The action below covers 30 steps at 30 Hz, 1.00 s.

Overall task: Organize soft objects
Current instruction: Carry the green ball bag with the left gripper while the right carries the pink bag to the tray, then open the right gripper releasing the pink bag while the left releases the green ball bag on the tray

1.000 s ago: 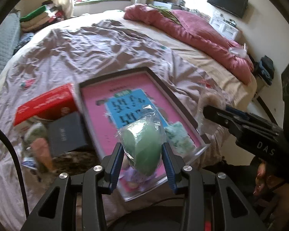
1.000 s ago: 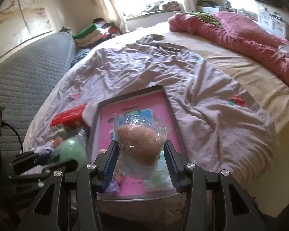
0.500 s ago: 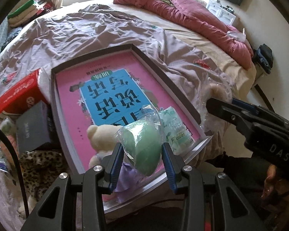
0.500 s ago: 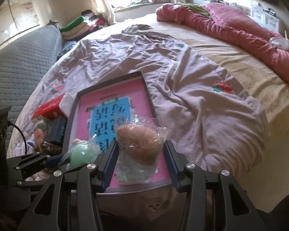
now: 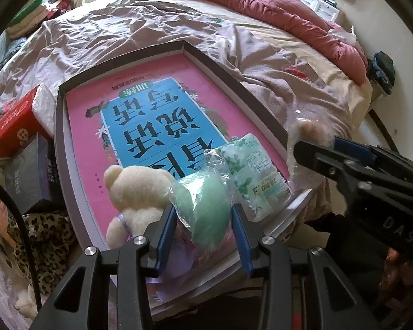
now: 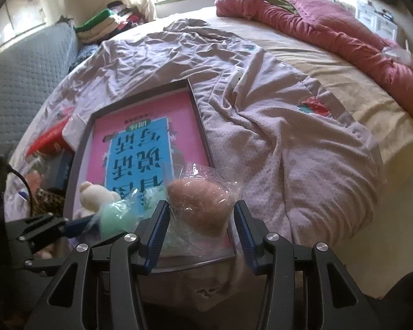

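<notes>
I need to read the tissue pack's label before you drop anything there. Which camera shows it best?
The left wrist view: the tissue pack lies near the tray's front right corner, print legible, partly behind the bagged green sponge. In the right wrist view the two bagged sponges hide most of it.

We find the tray (image 5: 58, 126) on the bed (image 5: 140, 27); in it, the plush bear (image 5: 135, 189) lies left of the tissue pack (image 5: 258, 176). Boxes (image 5: 11, 126) lie left of the tray.
</notes>
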Each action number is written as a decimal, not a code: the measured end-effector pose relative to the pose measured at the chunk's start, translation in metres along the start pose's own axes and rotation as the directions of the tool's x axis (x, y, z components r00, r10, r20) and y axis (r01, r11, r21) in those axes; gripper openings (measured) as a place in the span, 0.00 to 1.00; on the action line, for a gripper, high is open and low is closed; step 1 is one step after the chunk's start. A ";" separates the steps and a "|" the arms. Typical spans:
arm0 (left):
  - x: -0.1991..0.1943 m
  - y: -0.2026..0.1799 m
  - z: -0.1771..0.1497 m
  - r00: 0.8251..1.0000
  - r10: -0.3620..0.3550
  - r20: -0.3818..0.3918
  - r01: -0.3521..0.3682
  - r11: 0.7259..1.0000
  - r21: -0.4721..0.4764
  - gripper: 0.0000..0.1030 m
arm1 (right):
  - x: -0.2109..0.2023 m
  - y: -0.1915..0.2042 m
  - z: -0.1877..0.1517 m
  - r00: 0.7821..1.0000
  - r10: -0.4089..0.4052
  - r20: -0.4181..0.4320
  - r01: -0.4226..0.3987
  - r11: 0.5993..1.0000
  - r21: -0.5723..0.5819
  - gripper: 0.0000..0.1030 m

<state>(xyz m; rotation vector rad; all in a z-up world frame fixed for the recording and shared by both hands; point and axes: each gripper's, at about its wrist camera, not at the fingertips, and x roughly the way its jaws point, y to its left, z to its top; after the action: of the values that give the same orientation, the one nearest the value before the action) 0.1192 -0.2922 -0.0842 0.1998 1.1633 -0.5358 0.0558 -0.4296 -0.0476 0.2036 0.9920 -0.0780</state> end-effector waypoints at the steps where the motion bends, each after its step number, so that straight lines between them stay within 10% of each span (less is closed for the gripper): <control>1: 0.001 0.000 -0.001 1.000 0.015 -0.002 -0.015 1.000 0.005 0.40 | 0.002 0.002 0.000 1.000 -0.008 -0.003 0.008 1.000 -0.008 0.48; 30: 0.004 0.017 0.001 1.000 0.031 -0.001 -0.031 0.999 -0.007 0.40 | 0.028 0.013 -0.001 1.000 -0.006 -0.026 0.006 1.000 -0.010 0.49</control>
<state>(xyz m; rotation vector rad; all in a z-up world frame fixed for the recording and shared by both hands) 0.1301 -0.2797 -0.0897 0.2121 1.1608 -0.5042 0.0726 -0.4162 -0.0701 0.1934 1.0182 -0.0761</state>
